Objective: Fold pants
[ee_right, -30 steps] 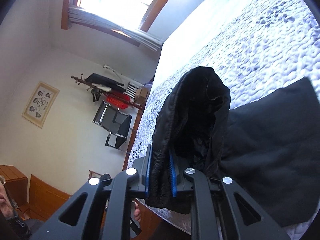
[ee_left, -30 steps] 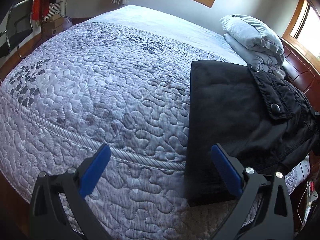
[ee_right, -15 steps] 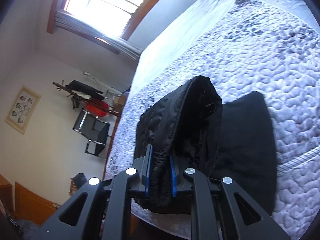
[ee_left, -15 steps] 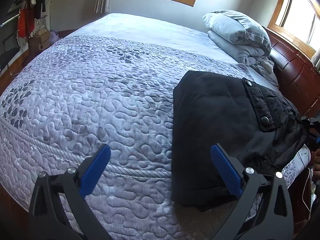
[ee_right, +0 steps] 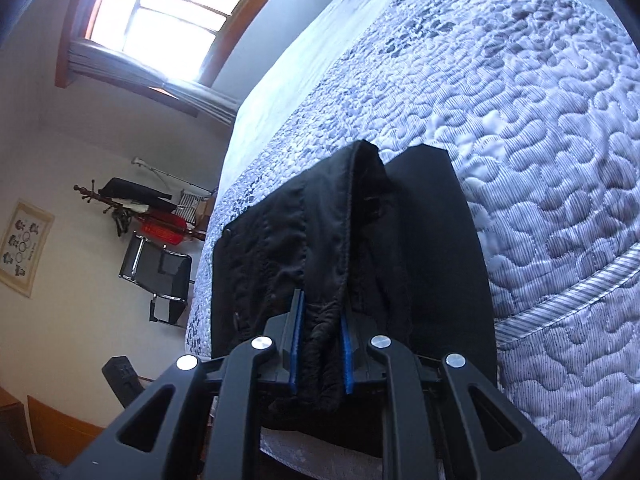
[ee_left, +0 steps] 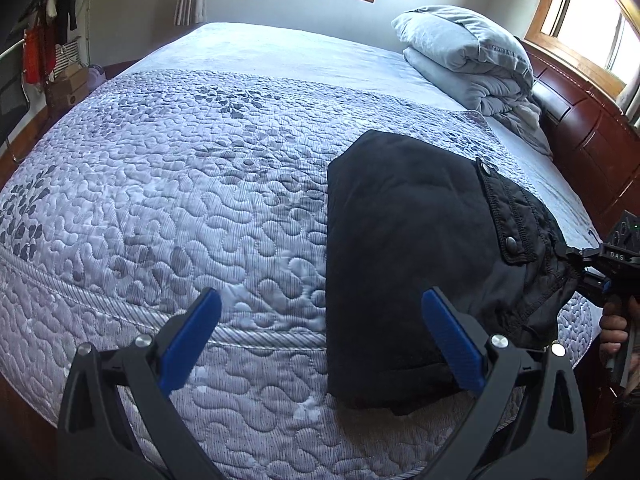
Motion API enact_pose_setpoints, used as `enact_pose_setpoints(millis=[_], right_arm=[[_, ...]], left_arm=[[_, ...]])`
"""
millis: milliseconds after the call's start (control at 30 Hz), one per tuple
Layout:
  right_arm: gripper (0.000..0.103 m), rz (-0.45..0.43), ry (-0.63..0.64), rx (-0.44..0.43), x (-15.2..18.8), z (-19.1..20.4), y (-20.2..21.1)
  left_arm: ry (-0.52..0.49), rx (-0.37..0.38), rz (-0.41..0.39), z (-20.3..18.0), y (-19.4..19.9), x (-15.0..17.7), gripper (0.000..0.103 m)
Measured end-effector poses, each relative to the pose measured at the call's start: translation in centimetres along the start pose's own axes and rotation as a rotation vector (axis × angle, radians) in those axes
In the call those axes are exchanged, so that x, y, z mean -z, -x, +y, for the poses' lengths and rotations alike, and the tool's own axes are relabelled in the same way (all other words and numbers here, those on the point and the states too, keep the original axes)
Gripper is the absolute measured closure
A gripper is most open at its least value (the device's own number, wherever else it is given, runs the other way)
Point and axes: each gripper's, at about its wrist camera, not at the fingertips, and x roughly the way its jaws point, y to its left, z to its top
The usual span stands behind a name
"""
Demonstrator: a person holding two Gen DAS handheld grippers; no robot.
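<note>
Black pants (ee_left: pixel 420 248) lie folded at the bed's (ee_left: pixel 200 200) near right edge, long axis near-to-far. Your right gripper (ee_right: pixel 320 344), jaws just easing apart, has the waistband bunched between them; your left gripper (ee_left: pixel 320 336) gapes empty just left.

Black pants (ee_left: pixel 416 248) lie folded on the quilted bed (ee_left: pixel 200 184), the left gripper (ee_left: pixel 320 344) hovering wide open before them, the right gripper (ee_left: pixel 592 276) at their far edge.

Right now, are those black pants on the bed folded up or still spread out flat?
Folded. The black pants lie as a compact layered rectangle on the quilt, with the waistband end doubled over and bunched between the right gripper's jaws.
</note>
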Motion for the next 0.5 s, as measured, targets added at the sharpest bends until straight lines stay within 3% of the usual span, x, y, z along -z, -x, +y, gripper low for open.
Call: enact_pose_setpoints(millis=[33,67,100,133,300,500], right_arm=[[0.079,-0.001,0.0,-0.002,0.1,0.0,0.1],[0.071,-0.008,-0.003,-0.003,0.2,0.0,0.3],[0.054,-0.017,-0.006,-0.003,0.2,-0.3,0.9],[0.05,-0.033,-0.003,-0.004,0.3,-0.3,1.5],[0.042,-0.058,-0.021,0.011,1.5,-0.6,3.8],[0.033,-0.021,-0.108,-0.008,3.4,-2.8,2.5]], left_arm=[[-0.001,-0.002,0.002,0.0,0.0,0.0,0.003],[-0.004,-0.002,0.004,-0.1,0.0,0.0,0.003],[-0.007,-0.004,0.005,-0.1,0.0,0.0,0.003],[-0.009,-0.005,0.005,-0.1,0.0,0.1,0.003],[0.005,-0.014,0.023,0.1,-0.2,0.1,0.003],[0.004,-0.001,0.031,-0.5,0.2,0.2,0.003]])
